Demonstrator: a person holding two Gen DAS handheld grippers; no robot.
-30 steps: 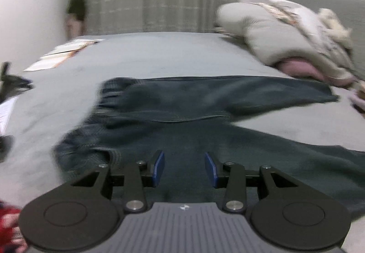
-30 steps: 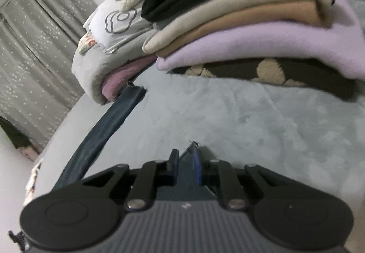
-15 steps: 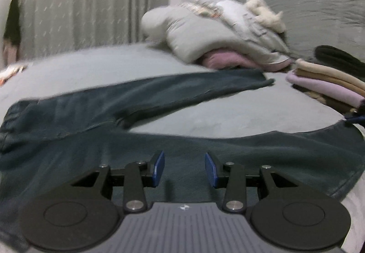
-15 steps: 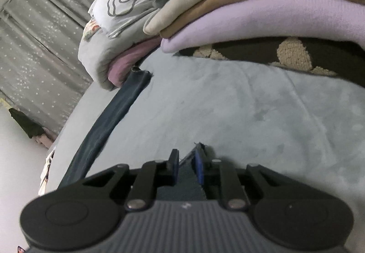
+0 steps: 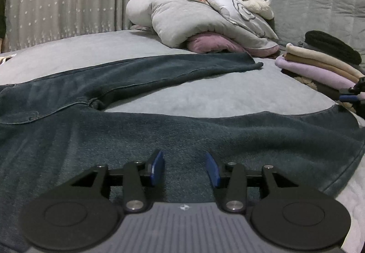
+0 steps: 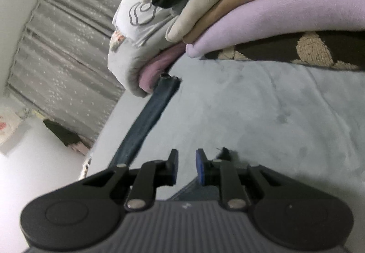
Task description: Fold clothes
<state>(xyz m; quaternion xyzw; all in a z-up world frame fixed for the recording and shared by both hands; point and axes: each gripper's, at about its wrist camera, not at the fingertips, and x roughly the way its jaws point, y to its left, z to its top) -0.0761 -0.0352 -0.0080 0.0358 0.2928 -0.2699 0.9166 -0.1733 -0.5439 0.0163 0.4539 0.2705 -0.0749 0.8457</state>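
Dark blue jeans (image 5: 182, 130) lie spread flat on a grey bed (image 5: 228, 98), legs splayed in a V, the far leg ending just beside a heap of bedding (image 5: 194, 18) and a stack of folded clothes (image 5: 319, 61). The left gripper (image 5: 184, 168) hovers over the near leg with its jaws apart and empty; the right gripper (image 6: 186, 167) sits by that leg's hem, jaws slightly parted and holding nothing. To fold well, I judge each gripper should pinch one edge of the near leg and carry it evenly over the far leg, seams aligned, avoiding the stack.
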